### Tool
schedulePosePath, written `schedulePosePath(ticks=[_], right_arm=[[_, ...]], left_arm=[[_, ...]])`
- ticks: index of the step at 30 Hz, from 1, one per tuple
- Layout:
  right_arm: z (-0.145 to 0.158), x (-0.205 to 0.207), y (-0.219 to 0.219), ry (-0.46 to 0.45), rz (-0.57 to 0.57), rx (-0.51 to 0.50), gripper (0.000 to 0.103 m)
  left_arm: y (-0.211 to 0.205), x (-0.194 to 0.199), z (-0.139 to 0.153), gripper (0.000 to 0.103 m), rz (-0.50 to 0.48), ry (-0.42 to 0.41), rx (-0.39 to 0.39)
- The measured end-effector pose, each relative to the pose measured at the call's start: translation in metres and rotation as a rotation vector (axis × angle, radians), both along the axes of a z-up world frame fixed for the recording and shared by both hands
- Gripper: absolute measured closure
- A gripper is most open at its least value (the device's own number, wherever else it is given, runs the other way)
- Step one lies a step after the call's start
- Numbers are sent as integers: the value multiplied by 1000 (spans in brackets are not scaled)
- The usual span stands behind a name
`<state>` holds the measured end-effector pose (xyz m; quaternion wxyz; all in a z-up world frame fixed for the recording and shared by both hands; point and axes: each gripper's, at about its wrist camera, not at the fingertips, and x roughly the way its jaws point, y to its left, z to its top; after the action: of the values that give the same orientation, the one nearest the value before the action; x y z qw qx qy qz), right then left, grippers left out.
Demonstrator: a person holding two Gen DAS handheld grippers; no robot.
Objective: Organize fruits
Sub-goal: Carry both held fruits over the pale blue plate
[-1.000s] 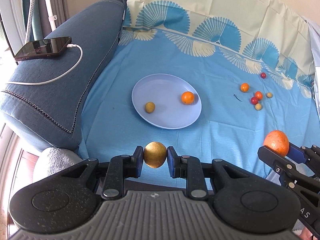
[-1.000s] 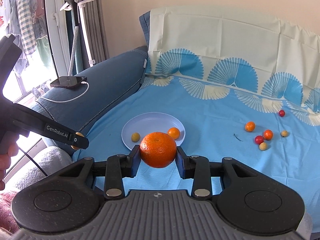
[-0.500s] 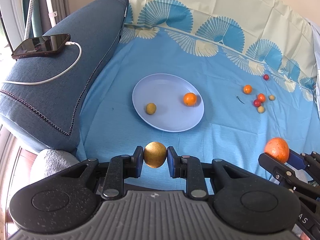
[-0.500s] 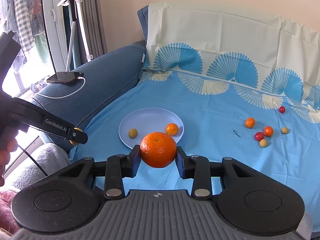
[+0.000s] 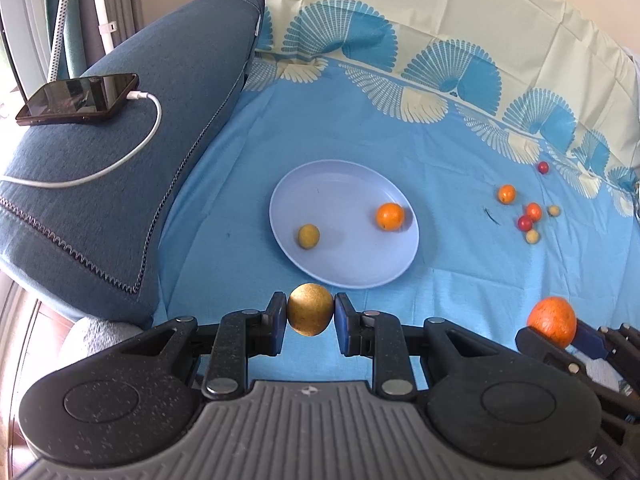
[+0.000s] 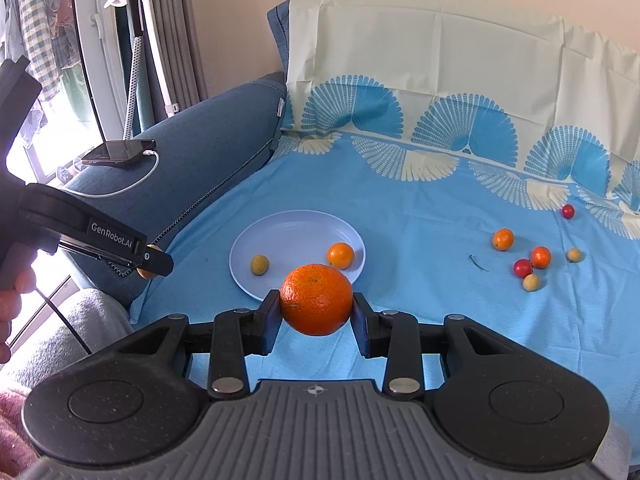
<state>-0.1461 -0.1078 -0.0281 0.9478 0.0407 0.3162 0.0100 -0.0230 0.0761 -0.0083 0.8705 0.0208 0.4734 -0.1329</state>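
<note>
My left gripper (image 5: 310, 316) is shut on a golden-yellow fruit (image 5: 310, 309), held just short of the near rim of a pale blue plate (image 5: 344, 264). The plate holds a small yellow fruit (image 5: 308, 236) and a small orange (image 5: 389, 216). My right gripper (image 6: 316, 306) is shut on a large orange (image 6: 316, 298), held above the cloth before the plate (image 6: 256, 276). It also shows in the left wrist view (image 5: 552, 322) at the lower right. Several small fruits (image 5: 528, 216) lie loose on the blue cloth to the right.
A blue sofa arm (image 5: 120, 168) rises at the left, with a phone (image 5: 76, 98) and its white charging cable (image 5: 120, 160) on it. A cream and blue patterned cloth (image 5: 440, 80) covers the seat and backrest. A small dark stem (image 5: 491, 216) lies near the loose fruits.
Both grippers have drawn back and risen a little, each still holding its fruit. The plate and loose fruits have not moved.
</note>
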Motion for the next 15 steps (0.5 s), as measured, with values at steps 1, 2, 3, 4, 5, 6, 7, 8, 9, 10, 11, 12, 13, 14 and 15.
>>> schedulePosePath(ticks=[1,2,3,4,5,6,7,8,9,10,11,12,13,14,15], right_arm=[[0,3,0,1,2,-1,65],[-1,6,0,2,4,-1,65],[-2,9,0,4,6,-1,65],[-3,13,0,5,9,-1,65],[-4,17,0,5,10,-1,65],[-5,21,0,7,12,-2,65],[-6,26,0,10,13,-3,65],[-7,31,0,11,14,-1,65],[-9,36,0,14,18,0,65],[-11,42,0,17,19,0,65],[-13,48,0,20,20,0,65],[-15,54,-1,23,23,2,65],[-17,60,-1,27,25,1,65],[-20,66,-1,33,27,1,65],[-23,72,-1,39,30,1,65]], left_arm=[[-1,4,0,75,2,-2,0],[-1,8,1,75,5,-4,0],[-2,12,1,75,7,-6,1],[-3,16,1,75,9,-8,2],[-4,20,1,75,11,-9,4],[-5,25,0,75,13,-10,4],[-7,30,0,75,14,-11,6],[-8,35,-2,75,15,-12,10],[-10,40,-3,75,16,-10,14],[-11,45,-5,75,14,-7,15],[-14,50,-7,75,12,-5,18],[-17,55,-9,75,11,-3,23],[-19,61,-11,75,9,-1,28],[-22,66,-14,75,8,1,33],[-25,72,-18,75,8,6,37]])
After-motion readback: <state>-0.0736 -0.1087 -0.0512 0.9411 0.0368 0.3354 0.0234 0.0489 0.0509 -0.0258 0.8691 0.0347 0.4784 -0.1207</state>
